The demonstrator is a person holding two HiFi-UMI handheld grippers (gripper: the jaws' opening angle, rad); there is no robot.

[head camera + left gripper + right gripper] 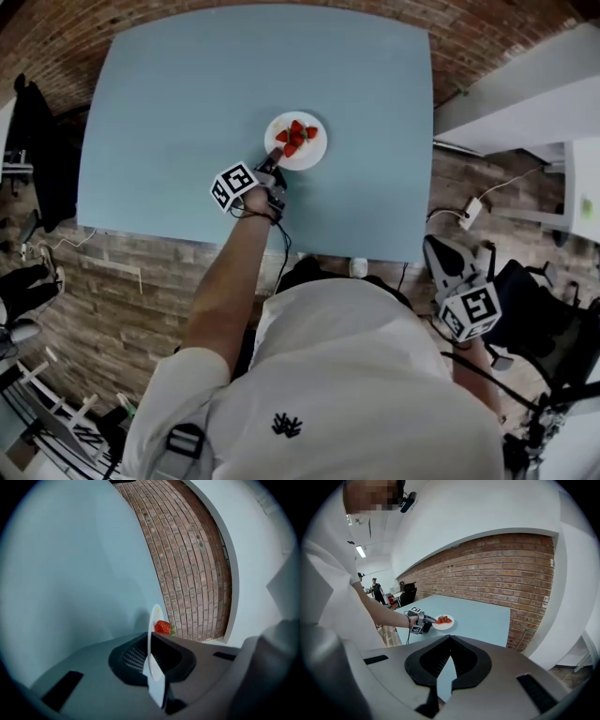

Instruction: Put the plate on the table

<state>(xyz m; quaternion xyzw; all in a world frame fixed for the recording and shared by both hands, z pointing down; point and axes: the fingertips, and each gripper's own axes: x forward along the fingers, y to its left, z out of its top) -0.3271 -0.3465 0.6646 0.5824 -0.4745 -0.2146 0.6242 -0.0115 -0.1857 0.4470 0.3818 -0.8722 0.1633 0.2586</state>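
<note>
Near the middle of the counter (187, 112) is the plate (311, 159), its near rim pinched in the left gripper (272, 164) jaws. Risk: the thin rim grip slips or tilts, or the plate drags on release, and the strawberries (294, 137) roll off. Counts: one counter, one plate, two grippers, roughly five strawberries. The right gripper (436, 248) jaws are closed and empty, off the near right corner.
</note>
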